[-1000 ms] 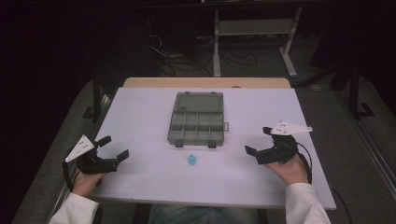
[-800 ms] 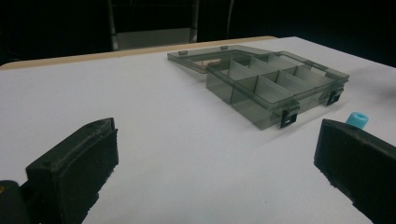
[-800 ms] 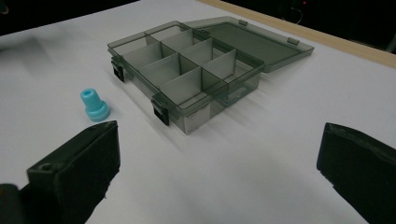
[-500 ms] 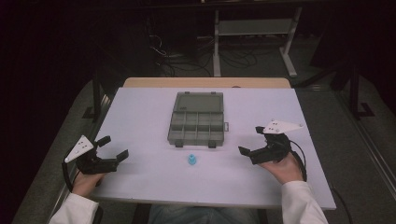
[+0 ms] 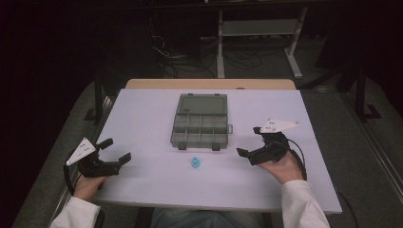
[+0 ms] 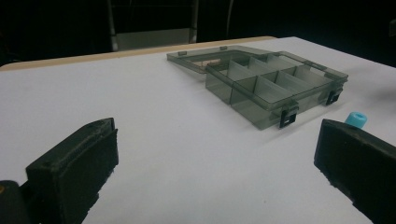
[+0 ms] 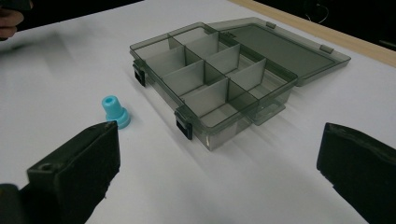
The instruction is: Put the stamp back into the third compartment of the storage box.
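Near the open box point(image 5: 200, 121) stands the blue cap point(image 5: 195, 163), ready for sorting. Your right gripper point(image 5: 249, 144) and left gripper point(image 5: 115, 150) are both spread wide, holding nothing.

Dark room, grey floor point(image 5: 361, 156)

— How did the 2 grippers sit?
— The left gripper point(image 5: 114, 151) lay low with its jaws spread wide, and the right gripper point(image 5: 251, 141) opposite it gaped too, each held by 1 hand.
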